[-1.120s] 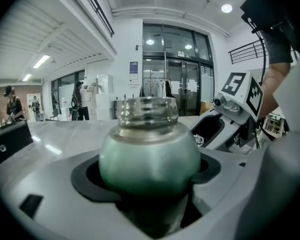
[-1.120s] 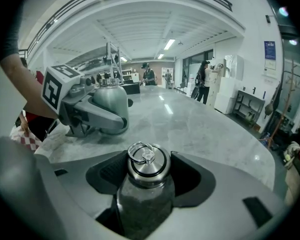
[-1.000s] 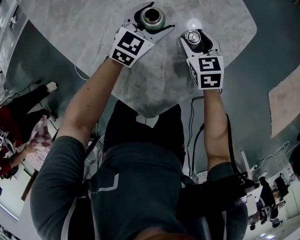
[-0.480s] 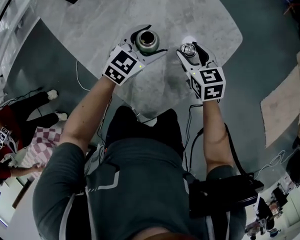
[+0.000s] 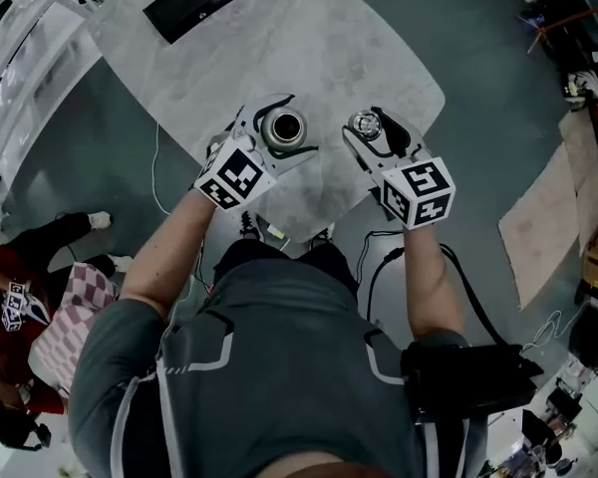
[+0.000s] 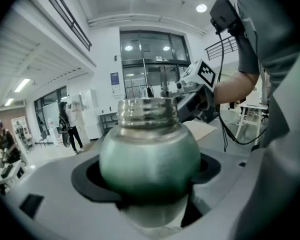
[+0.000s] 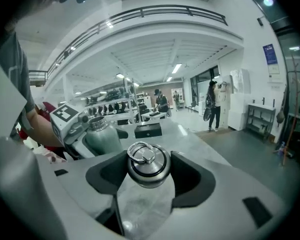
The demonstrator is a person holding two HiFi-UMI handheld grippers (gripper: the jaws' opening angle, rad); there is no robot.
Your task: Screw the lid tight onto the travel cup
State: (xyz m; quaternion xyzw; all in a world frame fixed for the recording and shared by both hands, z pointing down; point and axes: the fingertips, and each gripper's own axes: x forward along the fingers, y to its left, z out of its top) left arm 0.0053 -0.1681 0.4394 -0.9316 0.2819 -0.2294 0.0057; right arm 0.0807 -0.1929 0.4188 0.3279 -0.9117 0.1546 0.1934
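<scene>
The left gripper (image 5: 287,125) is clamped on the round belly of the metal cup (image 6: 149,151). The cup stands upright with its threaded neck open and bare. The right gripper (image 5: 367,127) grips the lid (image 7: 148,162) by its rim, with the ring side facing up. Cup and lid sit side by side and apart, so no threading has begun.

The first risk is in the grips themselves. The cup's body is smooth and curved, so the pads meet it on a narrow band. Once twisting force comes through the lid, the cup could spin in the jaws or slide down and out. The lid is small and rounded too, and a sideways knock against the neck could pop it free.

The second risk is in how the two parts meet. If the lid lands tilted or off-centre, the threads will likely cross and bind, and it would feel tight while sitting crooked. From the head view the mouth and the lid's underside are hard to judge against each other, which makes a skewed start more likely.

Both pieces appear to be held over the near edge of the table (image 5: 309,38). A dropped part could bounce and roll off onto the floor, where a cable (image 5: 371,267) trails by the person's feet. The black box (image 5: 190,3) at the far corner is well apart and unlikely to interfere. A bystander (image 5: 20,302) sits on the floor off to the left, in the path of anything that rolls that way.
</scene>
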